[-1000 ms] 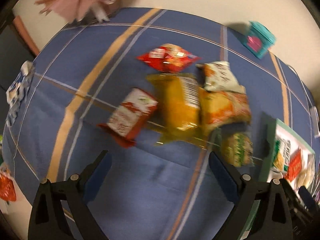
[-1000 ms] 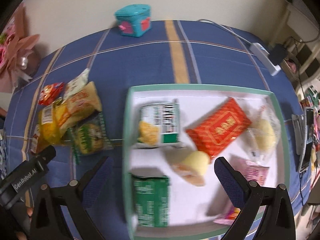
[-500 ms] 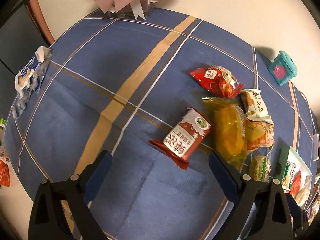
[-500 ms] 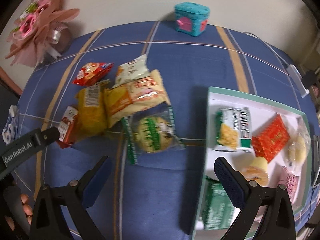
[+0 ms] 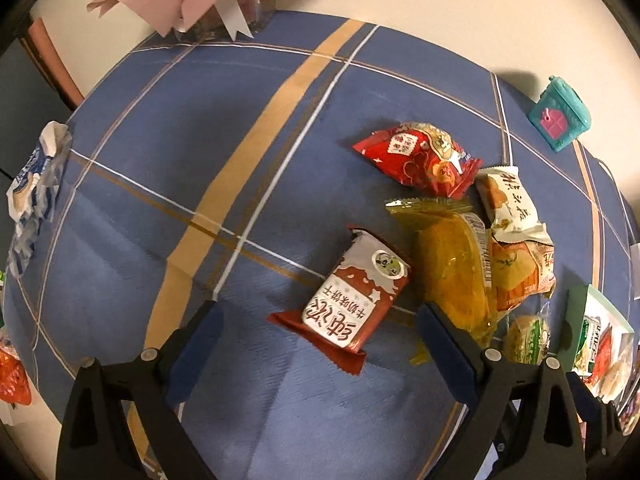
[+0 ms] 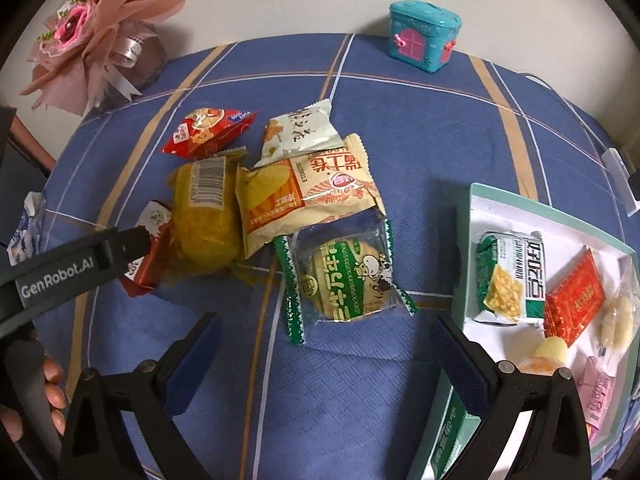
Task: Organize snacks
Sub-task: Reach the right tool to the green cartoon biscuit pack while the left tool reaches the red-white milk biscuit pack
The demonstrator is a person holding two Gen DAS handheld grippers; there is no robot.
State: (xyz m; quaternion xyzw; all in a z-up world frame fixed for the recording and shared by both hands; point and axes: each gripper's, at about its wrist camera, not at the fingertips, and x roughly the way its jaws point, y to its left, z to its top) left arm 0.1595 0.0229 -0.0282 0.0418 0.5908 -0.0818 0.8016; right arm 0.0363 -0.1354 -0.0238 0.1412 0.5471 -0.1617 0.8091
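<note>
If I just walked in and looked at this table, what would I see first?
Probably the heap of bright snack packets lying jumbled in the middle of the blue striped tablecloth, with a green-edged cookie pack nearest the right claw. To the right sits a white tray already holding several snacks, and a teal toy house stands at the far edge by the wall.
</note>
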